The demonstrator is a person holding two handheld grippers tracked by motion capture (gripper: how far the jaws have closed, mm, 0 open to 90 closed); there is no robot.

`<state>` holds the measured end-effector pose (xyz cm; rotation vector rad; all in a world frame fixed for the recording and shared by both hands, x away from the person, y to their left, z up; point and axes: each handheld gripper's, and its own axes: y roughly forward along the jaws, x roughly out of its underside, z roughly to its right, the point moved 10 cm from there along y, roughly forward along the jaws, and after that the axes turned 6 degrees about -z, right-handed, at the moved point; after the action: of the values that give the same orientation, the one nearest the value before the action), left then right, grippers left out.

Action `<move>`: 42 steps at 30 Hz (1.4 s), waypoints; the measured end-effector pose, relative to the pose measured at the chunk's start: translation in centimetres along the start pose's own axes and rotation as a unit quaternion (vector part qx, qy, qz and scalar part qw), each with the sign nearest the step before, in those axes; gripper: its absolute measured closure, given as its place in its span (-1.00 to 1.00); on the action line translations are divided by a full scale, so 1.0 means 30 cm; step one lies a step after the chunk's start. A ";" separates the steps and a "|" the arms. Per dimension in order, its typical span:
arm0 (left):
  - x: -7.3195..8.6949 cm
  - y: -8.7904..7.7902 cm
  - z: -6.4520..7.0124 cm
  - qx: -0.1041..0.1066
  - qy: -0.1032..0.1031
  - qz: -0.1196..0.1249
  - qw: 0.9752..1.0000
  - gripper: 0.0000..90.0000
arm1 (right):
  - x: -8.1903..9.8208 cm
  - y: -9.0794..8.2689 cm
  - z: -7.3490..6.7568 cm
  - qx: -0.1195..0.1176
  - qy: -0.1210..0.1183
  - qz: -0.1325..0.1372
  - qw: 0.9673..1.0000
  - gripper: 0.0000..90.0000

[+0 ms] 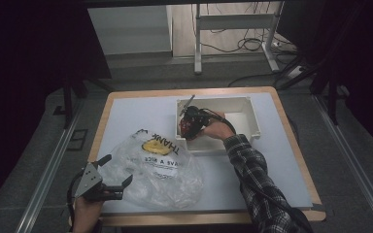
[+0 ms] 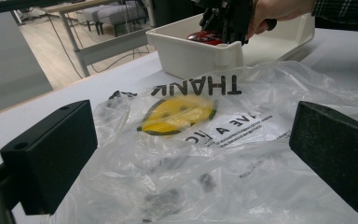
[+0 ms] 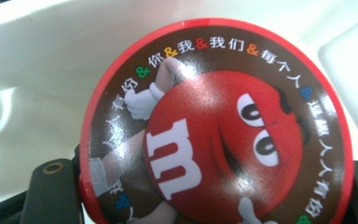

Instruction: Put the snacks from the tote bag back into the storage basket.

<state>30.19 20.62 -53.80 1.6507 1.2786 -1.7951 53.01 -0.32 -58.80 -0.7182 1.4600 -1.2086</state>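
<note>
Right gripper view looks straight onto a round red-rimmed M&M's candy tin [image 3: 214,126], wedged between the two black jaws at their tips, with the white plastic bin [image 3: 42,70] behind it. From the high view, the right gripper [image 1: 190,122] is clamped on that tin inside the bin's left end, against its near-left corner. Nearer the person than the bin, the left gripper [image 1: 110,171] stands spread wide with nothing held, jaws straddling the edge of a clear plastic bag [image 1: 160,170].
</note>
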 end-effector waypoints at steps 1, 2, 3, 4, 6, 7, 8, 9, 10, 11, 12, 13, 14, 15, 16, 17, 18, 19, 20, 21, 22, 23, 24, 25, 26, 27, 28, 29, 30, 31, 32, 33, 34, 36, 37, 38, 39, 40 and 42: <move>0.000 0.000 0.000 0.000 0.000 0.000 1.000 -0.98 | 0.000 0.000 0.000 0.000 0.001 -0.001 1.000 -0.44; 0.000 0.000 0.000 0.000 0.000 0.000 1.000 -0.98 | 0.000 0.000 0.001 0.000 0.000 0.000 1.000 -0.44; 0.000 0.000 0.000 0.000 0.000 0.000 1.000 -0.98 | 0.000 0.000 0.000 0.000 0.000 0.000 1.000 -0.44; 0.000 0.000 0.001 0.000 0.000 0.000 1.000 -0.98 | 0.000 0.001 0.001 0.000 0.000 0.001 1.000 -0.45; 0.000 0.000 0.000 0.000 0.000 0.000 1.000 -0.98 | -0.001 0.000 0.001 0.001 0.000 0.004 1.000 -0.48; 0.000 0.000 0.000 0.000 0.000 0.000 1.000 -0.98 | -0.004 -0.002 0.002 0.000 -0.002 0.009 1.000 -0.51; 0.000 0.000 0.000 0.000 0.000 0.000 1.000 -0.98 | -0.005 -0.005 0.003 0.000 -0.001 0.013 1.000 -0.54; 0.000 0.000 0.000 0.000 0.000 0.000 1.000 -0.98 | -0.006 -0.008 0.003 -0.001 0.000 0.014 1.000 -0.57; 0.000 0.000 0.001 0.000 0.000 0.000 1.000 -0.98 | -0.007 -0.010 0.002 -0.003 0.000 0.015 1.000 -0.60; 0.000 0.001 0.001 0.000 0.001 -0.001 1.000 -0.98 | -0.007 -0.012 0.002 -0.003 -0.002 0.017 1.000 -0.63; 0.000 0.001 0.001 0.000 0.001 -0.001 1.000 -0.98 | -0.008 -0.013 0.002 -0.003 -0.003 0.019 1.000 -0.66; 0.000 0.001 0.001 0.000 0.001 -0.001 1.000 -0.98 | -0.009 -0.015 0.001 -0.004 -0.003 0.021 1.000 -0.68; 0.000 0.001 0.001 0.000 0.000 -0.001 1.000 -0.98 | -0.008 -0.017 -0.002 -0.005 -0.002 0.022 1.000 -0.69; 0.000 0.001 0.001 0.000 0.000 -0.001 1.000 -0.98 | -0.009 -0.018 -0.002 -0.005 -0.003 0.025 1.000 -0.71; 0.000 0.001 0.001 0.000 0.001 -0.001 1.000 -0.98 | -0.009 -0.020 -0.002 -0.004 -0.004 0.025 1.000 -0.72; 0.000 0.001 0.002 0.000 0.001 -0.001 1.000 -0.98 | -0.009 -0.022 -0.001 -0.001 -0.005 0.026 1.000 -0.73; 0.000 0.001 0.002 0.000 0.000 -0.001 1.000 -0.98 | -0.009 -0.024 -0.002 -0.001 -0.005 0.027 1.000 -0.74; 0.000 0.001 0.002 0.000 0.001 -0.001 1.000 -0.98 | -0.009 -0.027 -0.002 -0.001 -0.005 0.029 1.000 -0.74; 0.000 0.002 0.002 0.000 0.001 -0.001 1.000 -0.98 | -0.009 -0.030 -0.003 0.001 -0.005 0.030 1.000 -0.75; 0.001 0.002 0.002 0.000 0.001 -0.001 1.000 -0.98 | -0.010 -0.032 -0.003 0.001 -0.006 0.032 0.999 -0.76; 0.001 0.002 0.002 0.000 0.001 -0.001 1.000 -0.98 | -0.011 -0.036 -0.003 0.003 -0.006 0.034 0.999 -0.77; 0.001 0.002 0.002 0.000 0.000 -0.001 1.000 -0.98 | -0.012 -0.038 -0.004 0.003 -0.007 0.038 0.999 -0.77; 0.000 0.002 0.002 0.000 0.000 -0.001 1.000 -0.98 | -0.013 -0.040 -0.004 0.003 -0.006 0.040 0.999 -0.77; 0.000 0.002 0.002 0.000 0.001 -0.001 1.000 -0.98 | -0.013 -0.043 -0.004 0.004 -0.006 0.039 0.999 -0.78; 0.000 0.002 0.002 0.000 0.001 -0.001 1.000 -0.98 | -0.013 -0.044 -0.005 0.004 -0.006 0.041 0.999 -0.78; 0.000 0.002 0.002 -0.001 0.001 -0.001 1.000 -0.98 | -0.014 -0.046 -0.006 0.004 -0.005 0.044 0.999 -0.78; 0.000 0.002 0.002 -0.001 0.001 -0.001 1.000 -0.98 | -0.013 -0.047 -0.006 0.003 -0.005 0.045 0.999 -0.78; 0.000 0.002 0.002 -0.001 0.001 -0.001 1.000 -0.98 | -0.014 -0.048 -0.009 0.001 -0.004 0.048 0.999 -0.78; 0.000 0.002 0.002 -0.001 0.001 -0.001 1.000 -0.98 | -0.013 -0.049 -0.008 0.003 -0.005 0.046 0.999 -0.79; 0.001 0.002 0.002 -0.001 0.001 -0.001 1.000 -0.98 | -0.013 -0.049 -0.008 0.003 -0.006 0.049 0.999 -0.79; 0.000 0.002 0.002 -0.001 0.001 -0.001 1.000 -0.98 | -0.012 -0.050 -0.009 0.004 -0.005 0.049 0.999 -0.79; 0.000 0.002 0.002 -0.001 0.001 -0.001 1.000 -0.98 | -0.011 -0.051 -0.008 0.005 -0.004 0.049 0.999 -0.79; 0.000 0.002 0.002 -0.001 0.001 0.000 1.000 -0.98 | -0.011 -0.053 -0.009 0.005 -0.003 0.050 0.999 -0.79; 0.000 0.002 0.002 -0.001 0.001 -0.001 1.000 -0.98 | -0.012 -0.056 -0.010 0.005 -0.001 0.056 0.998 -0.79; 0.000 0.002 0.002 -0.001 0.001 -0.001 1.000 -0.98 | -0.012 -0.060 -0.010 0.005 -0.001 0.059 0.998 -0.79; 0.000 0.002 0.002 -0.001 0.001 0.000 1.000 -0.98 | -0.013 -0.064 -0.012 0.005 -0.001 0.062 0.998 -0.79; 0.000 0.002 0.002 -0.001 0.001 0.000 1.000 -0.98 | -0.014 -0.068 -0.013 0.005 0.000 0.064 0.998 -0.79; 0.000 0.002 0.002 -0.001 0.001 -0.001 1.000 -0.98 | -0.015 -0.072 -0.015 0.006 -0.001 0.069 0.998 -0.80; 0.000 0.002 0.003 -0.001 0.001 -0.001 1.000 -0.98 | -0.015 -0.078 -0.017 0.008 -0.006 0.072 0.997 -0.80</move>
<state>30.18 20.53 -53.84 1.6518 1.2832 -1.7923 52.26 -0.47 -56.50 -0.5971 1.4657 -1.1019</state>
